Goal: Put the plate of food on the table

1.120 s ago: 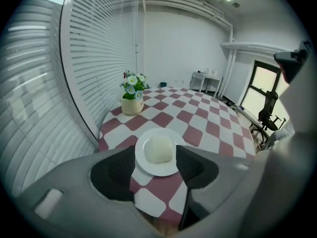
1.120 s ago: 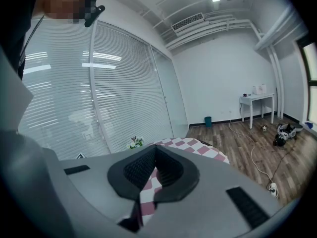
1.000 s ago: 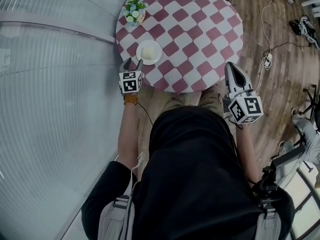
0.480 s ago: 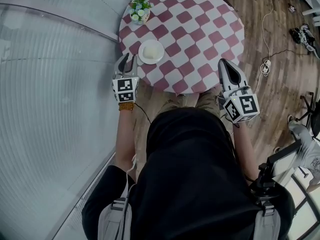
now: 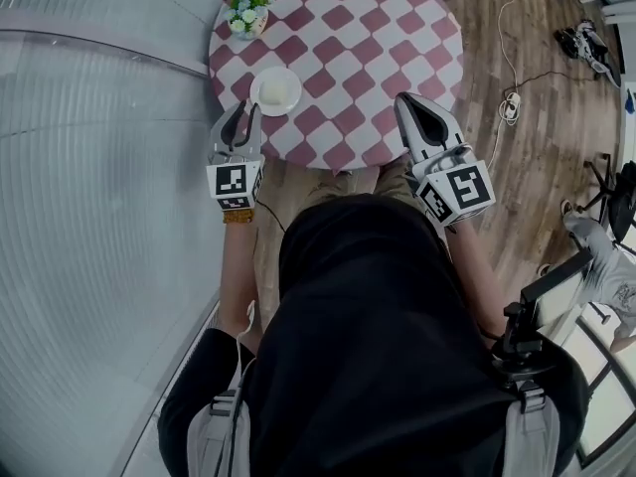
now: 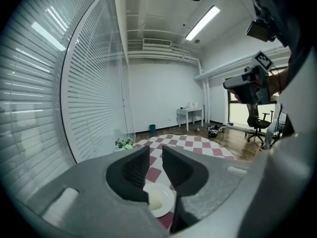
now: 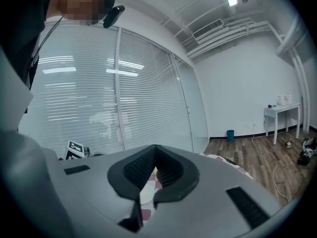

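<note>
The left gripper [image 5: 244, 109] has backed off the small white plate of pale food [image 5: 275, 90] resting on the red-checked round table [image 5: 378, 38], jaws lately closing yet apart and empty, while the right gripper [image 5: 407, 99] hovers level, clamped shut.

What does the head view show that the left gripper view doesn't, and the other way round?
Only the head view: a white cable and a power strip on the floor. Only the left gripper view: the ceiling lamp and a white desk by the far wall. Both: the checked table, the plate of food and the flower pot.
</note>
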Tool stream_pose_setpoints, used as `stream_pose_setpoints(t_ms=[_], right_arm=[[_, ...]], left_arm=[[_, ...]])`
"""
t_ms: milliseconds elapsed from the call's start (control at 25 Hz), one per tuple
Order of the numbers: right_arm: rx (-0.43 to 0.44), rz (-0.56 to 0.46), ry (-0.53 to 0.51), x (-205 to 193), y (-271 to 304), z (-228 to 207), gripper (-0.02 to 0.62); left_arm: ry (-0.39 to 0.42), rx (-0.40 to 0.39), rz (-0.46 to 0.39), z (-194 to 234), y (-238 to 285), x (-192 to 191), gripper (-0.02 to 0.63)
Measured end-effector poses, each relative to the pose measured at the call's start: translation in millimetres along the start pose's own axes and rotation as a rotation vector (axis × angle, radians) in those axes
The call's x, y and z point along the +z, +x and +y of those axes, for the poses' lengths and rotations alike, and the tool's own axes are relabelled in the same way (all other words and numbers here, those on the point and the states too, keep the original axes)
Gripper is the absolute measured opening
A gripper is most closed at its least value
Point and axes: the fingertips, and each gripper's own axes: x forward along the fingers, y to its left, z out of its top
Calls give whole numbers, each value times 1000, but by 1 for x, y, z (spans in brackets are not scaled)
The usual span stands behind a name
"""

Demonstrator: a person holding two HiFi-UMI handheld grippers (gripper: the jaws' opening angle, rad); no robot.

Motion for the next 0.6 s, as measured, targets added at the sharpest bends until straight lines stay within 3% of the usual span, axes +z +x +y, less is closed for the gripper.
stream_pose_setpoints(t_ms=[600], right_arm=[[142, 37, -83, -35, 24, 35, 8]], left_arm=[[-26, -77, -66, -47, 4, 10, 21]])
